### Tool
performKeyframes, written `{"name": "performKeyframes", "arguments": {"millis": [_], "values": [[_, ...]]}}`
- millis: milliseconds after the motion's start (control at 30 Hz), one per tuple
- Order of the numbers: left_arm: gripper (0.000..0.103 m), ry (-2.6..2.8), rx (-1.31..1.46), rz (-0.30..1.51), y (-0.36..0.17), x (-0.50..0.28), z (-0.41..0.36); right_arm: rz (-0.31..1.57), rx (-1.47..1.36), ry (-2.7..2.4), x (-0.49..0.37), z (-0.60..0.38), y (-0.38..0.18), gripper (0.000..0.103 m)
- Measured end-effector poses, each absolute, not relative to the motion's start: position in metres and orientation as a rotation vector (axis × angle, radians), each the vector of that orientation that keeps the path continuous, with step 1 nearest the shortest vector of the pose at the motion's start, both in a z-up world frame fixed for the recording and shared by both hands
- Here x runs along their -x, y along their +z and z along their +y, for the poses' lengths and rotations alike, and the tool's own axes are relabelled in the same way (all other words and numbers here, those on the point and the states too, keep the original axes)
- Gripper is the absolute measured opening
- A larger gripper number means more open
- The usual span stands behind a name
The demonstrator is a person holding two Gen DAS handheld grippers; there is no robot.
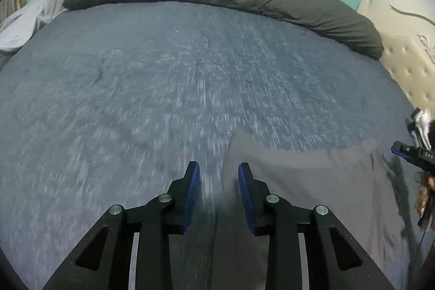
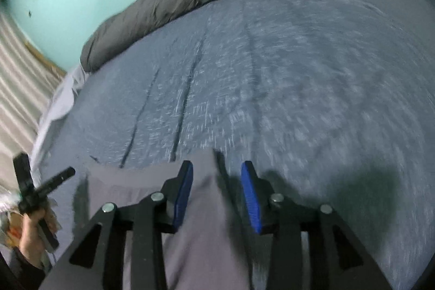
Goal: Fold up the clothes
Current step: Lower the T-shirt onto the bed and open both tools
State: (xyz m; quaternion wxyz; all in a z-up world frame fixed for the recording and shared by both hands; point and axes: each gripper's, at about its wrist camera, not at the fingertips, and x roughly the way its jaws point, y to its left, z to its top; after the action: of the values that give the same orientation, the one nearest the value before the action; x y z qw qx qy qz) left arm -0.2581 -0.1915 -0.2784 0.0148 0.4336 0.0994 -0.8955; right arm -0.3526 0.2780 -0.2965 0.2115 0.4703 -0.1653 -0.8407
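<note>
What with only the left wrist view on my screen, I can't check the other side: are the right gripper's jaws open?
Observer: Yes, the right gripper is open, and its pads press on nothing.
Operator: Is the grey garment near it?
Observer: The grey garment lies under it, with one corner reaching up between the jaws.
Operator: Anything ahead on the blue cover?
Observer: Two long dark creases run across the blue cover just past that corner.
</note>
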Motion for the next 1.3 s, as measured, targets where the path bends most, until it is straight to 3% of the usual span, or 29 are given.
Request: {"name": "performKeyframes", "arguments": {"millis": [367, 867, 933, 1000, 1100, 1300], "values": [[0.036, -2.672, -1.370, 0.523, -0.306, 0.154, -0.202, -0.645, -1.395, -2.347, 0.220, 0.328, -0.312, 0.041], [0.037, -2.676, -1.420, 0.563, -0.326, 0.122, -0.190, -0.706, -1.379, -2.325, 0.185, 0.335, -0.324, 0.044], [0.037, -2.657, -1.424, 0.621, -0.332, 0.124, -0.193, -0.736, -1.386, -2.315, 0.187, 0.336, -0.330, 0.036], [0.023, -2.638, -1.428, 0.679, -0.338, 0.126, -0.196, -0.753, -1.389, -2.305, 0.189, 0.336, -0.334, 0.017], [0.004, -2.650, -1.422, 0.674, -0.336, 0.127, -0.197, -0.747, -1.369, -2.304, 0.191, 0.335, -0.333, 0.004], [0.002, -2.666, -1.381, 0.676, -0.326, 0.118, -0.206, -0.799, -1.314, -2.318, 0.188, 0.347, -0.325, 0.002]]}}
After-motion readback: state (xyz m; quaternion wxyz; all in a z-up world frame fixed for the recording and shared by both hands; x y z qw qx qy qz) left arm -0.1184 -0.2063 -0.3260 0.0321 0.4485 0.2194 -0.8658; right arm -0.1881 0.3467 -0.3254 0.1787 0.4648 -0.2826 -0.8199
